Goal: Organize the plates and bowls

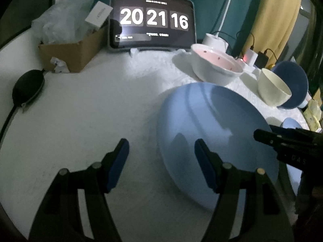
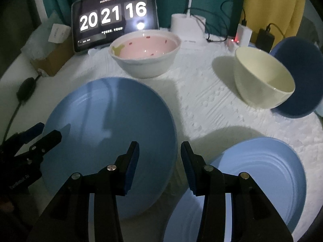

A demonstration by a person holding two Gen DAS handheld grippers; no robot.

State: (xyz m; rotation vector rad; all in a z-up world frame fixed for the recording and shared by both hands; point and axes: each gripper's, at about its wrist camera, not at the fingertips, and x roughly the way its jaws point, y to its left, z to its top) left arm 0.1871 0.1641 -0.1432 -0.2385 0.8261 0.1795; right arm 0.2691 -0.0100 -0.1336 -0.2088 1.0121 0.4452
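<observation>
- On the white table (image 2: pixel 201 109), covered near the back by a textured, ribbed white mat, lies a big round blue plate (image 2: pixel 109 133), smooth and glossy with faint rings near its rim.
- Just right of it sits a second blue plate (image 2: pixel 268 167), ridged in concentric rings, with another blue plate (image 2: pixel 181 217) partly under its near edge.
- Behind the big plate stands a wide white bowl (image 2: pixel 145 60), pink inside with small red specks.
- Further right a cream bowl (image 2: pixel 262 78), deep and smooth, tilts against a dark blue bowl (image 2: pixel 302 76) with a matte look.
- The right claw (image 2: pixel 159 165) hangs over the gap between the big plate and the ridged one; its black arms end in blue ribbed pads, parted, with nothing between them.
- The left claw (image 1: pixel 161 161) stands wide apart over the big plate's left edge, one pad above the plate, the other above bare table, gripping nothing.
- At the back a tablet (image 2: pixel 115 18) shows large white clock digits, beside a cardboard box (image 1: pixel 70 54) stuffed with crinkled clear plastic.
- A white lamp base (image 2: pixel 187 26) and black cables sit against the teal curtain.
</observation>
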